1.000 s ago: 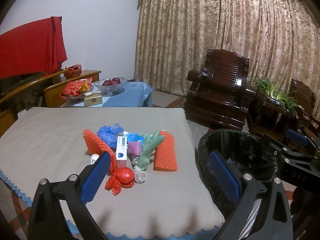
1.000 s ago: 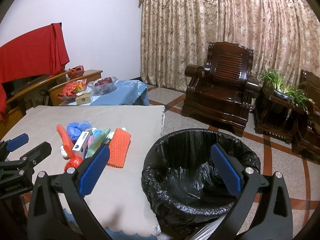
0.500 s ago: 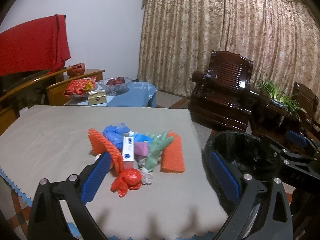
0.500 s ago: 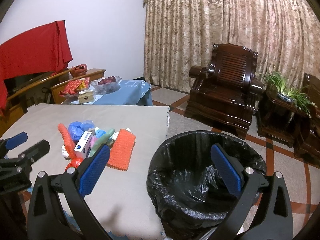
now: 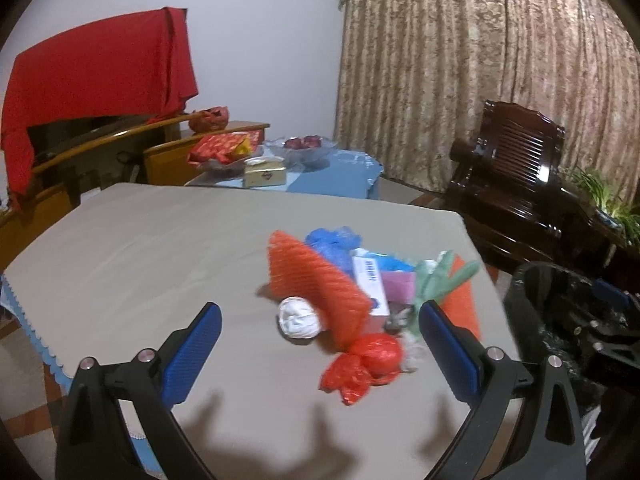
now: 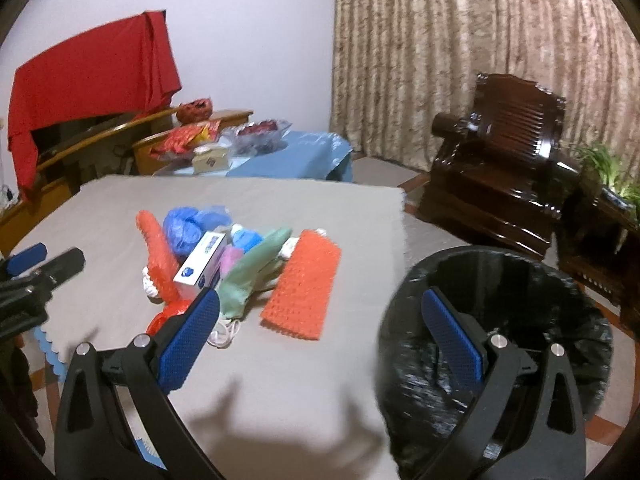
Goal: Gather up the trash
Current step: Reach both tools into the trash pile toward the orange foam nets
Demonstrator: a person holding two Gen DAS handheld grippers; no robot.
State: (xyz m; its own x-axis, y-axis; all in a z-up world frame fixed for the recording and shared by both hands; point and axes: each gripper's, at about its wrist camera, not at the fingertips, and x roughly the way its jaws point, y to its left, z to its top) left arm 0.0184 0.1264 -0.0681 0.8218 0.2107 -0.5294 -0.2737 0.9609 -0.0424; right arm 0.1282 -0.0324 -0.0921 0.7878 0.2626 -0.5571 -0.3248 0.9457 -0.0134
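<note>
Both claws have swung in toward the trash heap since a second ago, so the pile sits bigger and more centred now. Going big to small: grey cloth-covered table [image 5: 140, 248] carries everything, and the black bag-lined round bin [image 6: 520, 280] stands just past the table edge, right behind the right claw [image 6: 320, 340], probably so drops are short. Left claw [image 5: 320, 344] hovers spread wide and empty, the heap dead ahead between its fingers: orange foam net sleeve [image 5: 312, 280], white-and-blue cardboard box [image 5: 370, 284], knotted red plastic bag [image 5: 368, 360], crumpled white paper ball [image 5: 298, 316]. Right claw's spread and empty too. Motion blur smears the small bits; box text is unreadable.
</note>
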